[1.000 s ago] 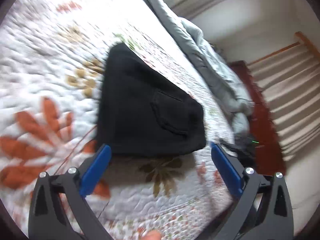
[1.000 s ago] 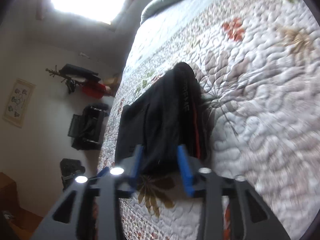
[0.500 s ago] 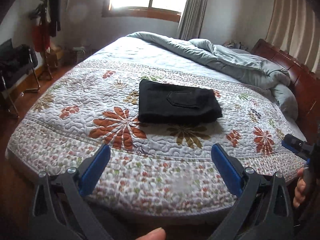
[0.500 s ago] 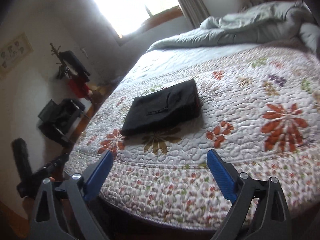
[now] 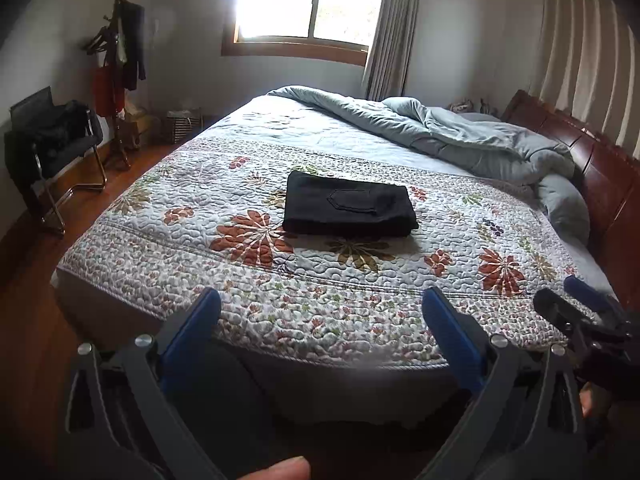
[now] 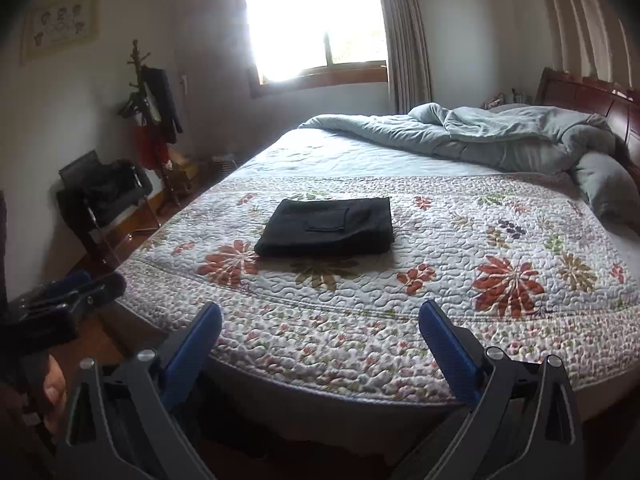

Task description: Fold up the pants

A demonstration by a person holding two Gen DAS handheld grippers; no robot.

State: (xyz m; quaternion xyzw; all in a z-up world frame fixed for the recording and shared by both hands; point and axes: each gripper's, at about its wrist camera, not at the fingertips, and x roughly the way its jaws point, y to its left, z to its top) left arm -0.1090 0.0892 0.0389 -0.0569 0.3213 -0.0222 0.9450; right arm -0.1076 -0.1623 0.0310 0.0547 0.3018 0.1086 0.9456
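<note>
The black pants [image 5: 348, 210] lie folded into a flat rectangle, a back pocket facing up, in the middle of the flowered quilt [image 5: 160, 248]. In the right wrist view the pants [image 6: 328, 226] show the same way. My left gripper [image 5: 320, 304] hangs open in front of the bed's near edge, well short of the pants, with nothing between its blue pads. My right gripper [image 6: 320, 314] is beside it, its jaws opening wide and holding nothing. Each gripper shows at the edge of the other's view.
A rumpled grey duvet [image 5: 460, 136] is piled along the dark wooden headboard [image 5: 592, 168] on the right. A black chair [image 5: 52, 132] and a coat stand [image 5: 120, 60] stand on the wooden floor at the left. A bright window is behind the bed.
The right gripper let go of the pants and opened wide. Both grippers pulled back from the pants and rose, past the bed's near edge. The pants stay folded on the quilt.
</note>
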